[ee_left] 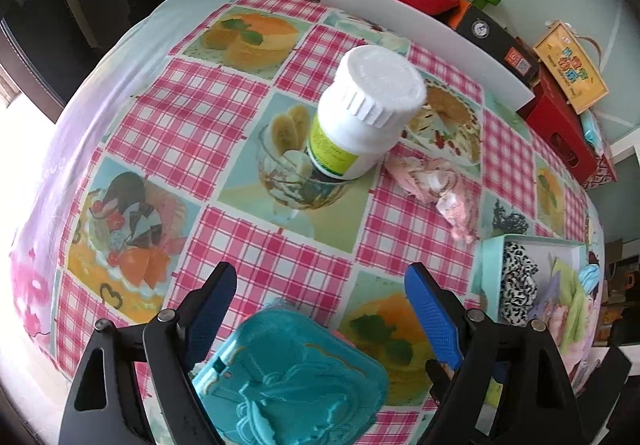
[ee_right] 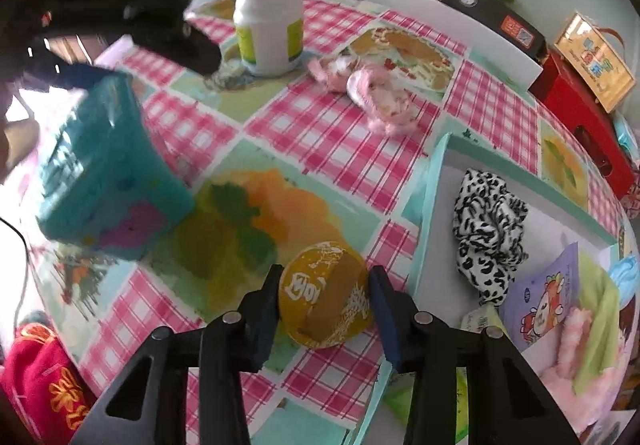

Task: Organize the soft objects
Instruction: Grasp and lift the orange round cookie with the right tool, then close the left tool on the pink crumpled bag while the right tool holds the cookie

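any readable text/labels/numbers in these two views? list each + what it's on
Nothing reads cleanly in either view.
Yellow round container between the right gripper pads: white characters, blurred.
White bottle: green label print too small.
Wooden box: coloured characters, unreadable.
Black box: a dial and a red sticker, too small.
Red cloth: gold embroidered characters, cut off.
Purple card: cartoon figure, tiny print unreadable.
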`<state>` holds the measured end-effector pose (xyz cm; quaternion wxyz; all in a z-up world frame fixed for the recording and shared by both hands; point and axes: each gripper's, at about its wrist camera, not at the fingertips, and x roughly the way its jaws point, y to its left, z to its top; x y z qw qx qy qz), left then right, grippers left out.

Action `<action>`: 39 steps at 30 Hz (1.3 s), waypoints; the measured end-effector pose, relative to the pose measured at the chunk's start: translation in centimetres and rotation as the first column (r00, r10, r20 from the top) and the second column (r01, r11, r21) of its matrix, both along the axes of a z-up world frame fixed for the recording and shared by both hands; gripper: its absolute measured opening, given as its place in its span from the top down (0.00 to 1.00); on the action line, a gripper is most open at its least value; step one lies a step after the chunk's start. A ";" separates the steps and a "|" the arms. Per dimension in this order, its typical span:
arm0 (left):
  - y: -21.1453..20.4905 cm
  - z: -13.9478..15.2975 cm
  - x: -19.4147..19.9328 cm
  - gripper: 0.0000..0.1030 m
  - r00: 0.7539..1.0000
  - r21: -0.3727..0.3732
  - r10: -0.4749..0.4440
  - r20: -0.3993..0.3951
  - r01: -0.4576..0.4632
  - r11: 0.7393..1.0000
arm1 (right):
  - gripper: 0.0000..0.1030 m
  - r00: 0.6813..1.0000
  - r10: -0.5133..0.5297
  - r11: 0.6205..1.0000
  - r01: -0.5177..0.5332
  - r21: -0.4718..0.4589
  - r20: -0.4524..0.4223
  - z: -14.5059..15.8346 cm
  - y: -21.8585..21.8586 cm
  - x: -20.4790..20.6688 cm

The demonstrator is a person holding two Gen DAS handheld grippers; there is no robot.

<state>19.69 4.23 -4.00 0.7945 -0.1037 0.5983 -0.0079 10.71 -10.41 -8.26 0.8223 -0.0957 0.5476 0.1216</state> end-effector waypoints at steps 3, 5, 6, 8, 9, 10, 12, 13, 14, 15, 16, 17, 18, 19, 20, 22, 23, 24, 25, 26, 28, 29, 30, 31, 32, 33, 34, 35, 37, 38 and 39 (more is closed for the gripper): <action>-0.4 0.3 0.0 0.16 1.000 -0.022 -0.002 0.012 0.003 1.000 | 0.56 0.999 -0.038 0.997 0.036 0.064 0.018 1.5 -0.9 0.3; -0.7 0.6 0.1 0.16 1.000 -0.037 -0.003 0.022 0.003 0.999 | 0.56 0.997 -0.062 0.994 0.059 0.094 0.038 2.6 -1.6 0.3; -0.9 0.7 0.1 0.16 1.000 -0.043 -0.005 0.027 0.006 0.999 | 0.56 0.996 -0.070 0.993 0.064 0.100 0.048 3.0 -1.7 0.2; -1.5 1.0 0.2 0.16 0.999 -0.049 -0.010 0.036 0.012 0.999 | 0.56 0.993 -0.095 0.989 0.085 0.120 0.072 4.0 -2.4 0.3; -1.9 1.1 0.3 0.16 0.999 -0.049 -0.016 0.043 0.018 0.999 | 0.56 0.991 -0.104 0.988 0.093 0.127 0.079 4.3 -2.6 0.6; -2.3 1.2 0.4 0.16 0.999 -0.047 -0.020 0.047 0.023 0.999 | 0.56 0.990 -0.116 0.986 0.104 0.130 0.086 4.6 -2.9 0.7; -3.0 1.4 0.6 0.16 0.998 -0.044 -0.029 0.053 0.031 0.999 | 0.56 0.985 -0.144 0.983 0.131 0.130 0.097 5.1 -3.6 1.0; -3.4 1.4 0.7 0.16 0.998 -0.044 -0.033 0.055 0.036 0.998 | 0.56 0.982 -0.157 0.981 0.143 0.134 0.102 5.2 -4.0 1.2; -3.8 1.4 0.8 0.16 0.998 -0.048 -0.036 0.056 0.039 0.998 | 0.56 0.980 -0.168 0.978 0.153 0.139 0.107 5.4 -4.4 1.2; -4.1 1.3 1.0 0.16 0.998 -0.053 -0.035 0.057 0.038 0.998 | 0.56 0.978 -0.178 0.976 0.162 0.145 0.111 5.5 -4.9 1.3; -4.4 1.3 1.3 0.16 0.998 -0.058 -0.031 0.055 0.034 0.998 | 0.56 0.975 -0.189 0.974 0.172 0.151 0.113 5.6 -5.3 1.4; -4.6 1.2 1.4 0.16 0.998 -0.060 -0.029 0.053 0.032 0.998 | 0.56 0.974 -0.197 0.972 0.179 0.154 0.114 5.6 -5.6 1.4; -4.9 1.2 1.6 0.16 0.998 -0.062 -0.026 0.054 0.030 0.998 | 0.56 0.972 -0.205 0.970 0.186 0.158 0.113 5.6 -6.0 1.5; -5.2 1.1 1.9 0.16 0.998 -0.059 -0.023 0.056 0.027 0.998 | 0.56 0.971 -0.212 0.968 0.192 0.163 0.113 5.6 -6.4 1.6; -5.5 1.2 2.2 0.16 0.998 -0.051 -0.020 0.060 0.023 0.998 | 0.56 0.969 -0.219 0.966 0.200 0.165 0.112 5.5 -6.9 1.6; -6.0 1.2 2.6 0.16 0.997 -0.034 -0.018 0.068 0.021 0.999 | 0.56 0.964 -0.239 0.963 0.221 0.153 0.114 5.4 -7.6 1.6; -6.5 1.2 3.0 0.16 0.997 -0.021 -0.019 0.073 0.020 1.000 | 0.56 0.961 -0.253 0.960 0.236 0.149 0.114 5.3 -8.1 1.7; -6.8 1.1 3.2 0.16 0.997 -0.015 -0.020 0.077 0.021 1.000 | 0.56 0.957 -0.267 0.956 0.249 0.153 0.111 5.3 -8.6 1.6; -7.1 1.1 3.5 0.18 0.996 -0.011 -0.023 0.081 0.024 1.000 | 0.56 0.953 -0.282 0.951 0.264 0.160 0.109 5.3 -9.1 1.6; -7.7 0.8 4.1 0.18 0.996 -0.006 -0.027 0.082 0.028 1.000 | 0.56 0.946 -0.305 0.943 0.285 0.171 0.106 5.4 -9.9 1.6; -8.4 0.3 4.8 0.23 0.997 0.006 -0.030 0.078 0.030 1.000 | 0.56 0.937 -0.332 0.932 0.310 0.185 0.103 5.5 -10.9 1.4; -8.7 0.0 5.1 0.25 0.997 0.012 -0.031 0.077 0.030 0.999 | 0.56 0.933 -0.346 0.927 0.323 0.192 0.102 5.6 -11.4 1.3; -9.1 -0.4 5.4 0.27 0.997 0.016 -0.029 0.077 0.028 0.999 | 0.56 0.930 -0.352 0.924 0.329 0.195 0.101 5.6 -11.7 1.3; -9.4 -0.8 5.8 0.28 0.997 0.013 -0.029 0.077 0.029 1.000 | 0.56 0.927 -0.360 0.921 0.336 0.197 0.101 5.6 -12.0 1.3; -9.7 -1.1 5.9 0.29 0.997 0.012 -0.028 0.077 0.028 1.000 | 0.56 0.925 -0.366 0.918 0.342 0.199 0.100 5.6 -12.2 1.3; -10.1 -1.5 6.3 0.34 0.997 0.019 -0.031 0.075 0.029 0.999 | 0.56 0.924 -0.369 0.917 0.345 0.201 0.099 5.6 -12.4 1.2; -10.4 -1.9 6.5 0.39 0.996 0.024 -0.035 0.077 0.033 0.999 | 0.56 0.923 -0.372 0.915 0.347 0.206 0.098 5.6 -12.6 1.2; -10.6 -2.1 6.6 0.41 0.996 0.028 -0.038 0.076 0.036 0.999 | 0.56 0.922 -0.374 0.914 0.348 0.210 0.096 5.5 -12.7 1.3; -11.0 -2.7 6.9 0.52 0.996 0.035 -0.042 0.073 0.040 0.999 | 0.56 0.921 -0.378 0.911 0.352 0.214 0.097 5.6 -12.9 1.2; -11.1 -3.0 7.0 0.54 0.996 0.038 -0.042 0.073 0.039 0.999 | 0.56 0.920 -0.381 0.910 0.354 0.216 0.097 5.6 -13.0 1.2; -11.2 -3.4 7.1 0.57 0.997 0.039 -0.038 0.074 0.035 0.999 | 0.56 0.918 -0.384 0.908 0.357 0.218 0.097 5.6 -13.1 1.2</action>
